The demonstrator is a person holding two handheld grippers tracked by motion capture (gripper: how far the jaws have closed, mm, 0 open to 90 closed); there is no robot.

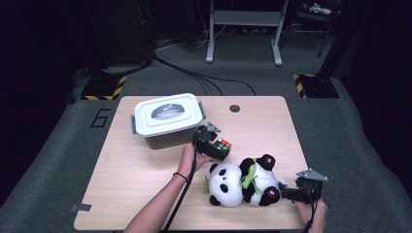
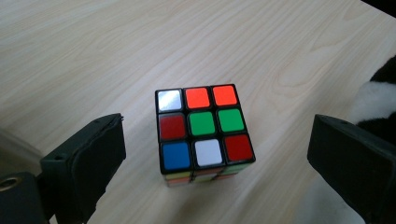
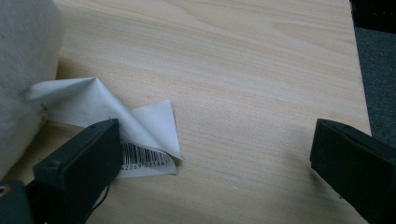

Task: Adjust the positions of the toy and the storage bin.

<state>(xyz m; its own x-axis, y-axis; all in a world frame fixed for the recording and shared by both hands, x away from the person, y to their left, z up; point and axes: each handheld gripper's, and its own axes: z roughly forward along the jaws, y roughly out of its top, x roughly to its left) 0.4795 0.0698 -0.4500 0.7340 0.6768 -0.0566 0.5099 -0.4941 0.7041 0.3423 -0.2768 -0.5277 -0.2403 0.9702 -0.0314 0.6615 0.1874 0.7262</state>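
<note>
A colour-puzzle cube [image 1: 222,144] [image 2: 203,132] sits on the wooden table, just right of a lidded box. My left gripper [image 1: 214,145] [image 2: 217,163] is open around it, one jaw on each side, neither touching. A plush panda [image 1: 244,181] lies on its back toward the front of the table. My right gripper [image 1: 290,193] [image 3: 217,170] is open at the panda's right side, low over the table. Its left jaw hovers above the toy's white barcode tag [image 3: 135,126], and the panda's white fur [image 3: 23,70] shows at the left edge of the right gripper view.
A grey storage box with a white latched lid [image 1: 167,119] stands at the back left of the table [image 1: 131,174]. A dark round hole [image 1: 234,108] marks the back edge. Cables and metal stand legs [image 1: 243,34] lie on the floor beyond.
</note>
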